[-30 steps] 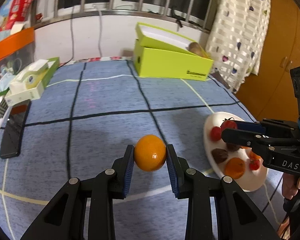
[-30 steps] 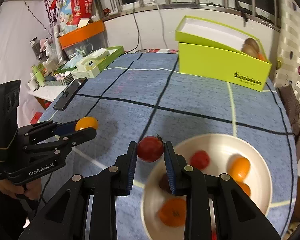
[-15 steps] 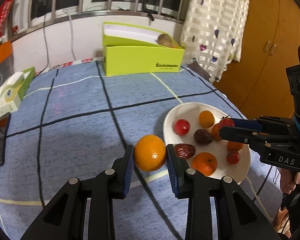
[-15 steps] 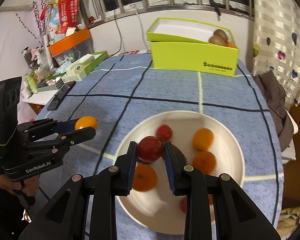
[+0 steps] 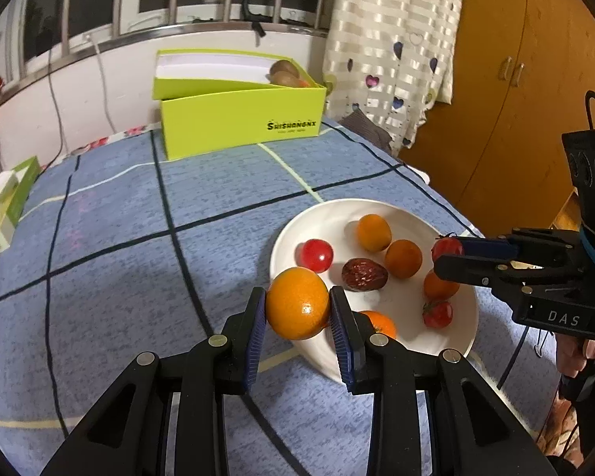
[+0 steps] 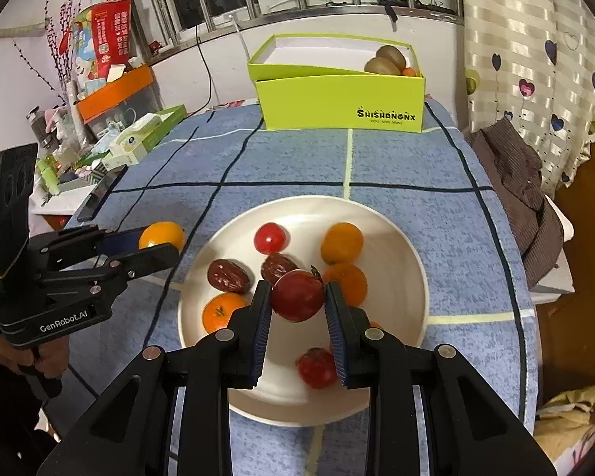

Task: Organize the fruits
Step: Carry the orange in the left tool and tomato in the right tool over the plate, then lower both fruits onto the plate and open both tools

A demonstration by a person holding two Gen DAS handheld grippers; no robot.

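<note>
My left gripper (image 5: pixel 298 309) is shut on an orange (image 5: pixel 297 303) and holds it above the near left rim of the white plate (image 5: pixel 321 214). It also shows in the right wrist view (image 6: pixel 154 246), left of the plate (image 6: pixel 412 246). My right gripper (image 6: pixel 297 297) is shut on a red tomato (image 6: pixel 297 295) above the middle of the plate; it shows in the left wrist view (image 5: pixel 450 256) over the plate's right side. The plate holds several oranges, tomatoes and dark dates.
A lime-green box (image 5: pixel 238 115) with kiwis (image 6: pixel 384 59) stands at the back of the blue checked tablecloth (image 5: pixel 119 218). A phone (image 6: pixel 101 192) and small boxes (image 6: pixel 142 137) lie at the left edge. A brown cloth (image 6: pixel 523 182) hangs at the right edge.
Both grippers have moved toward the plate with their fruit. The right one has gone from the plate's left rim to above its middle; the left one has reached the plate's edge.
</note>
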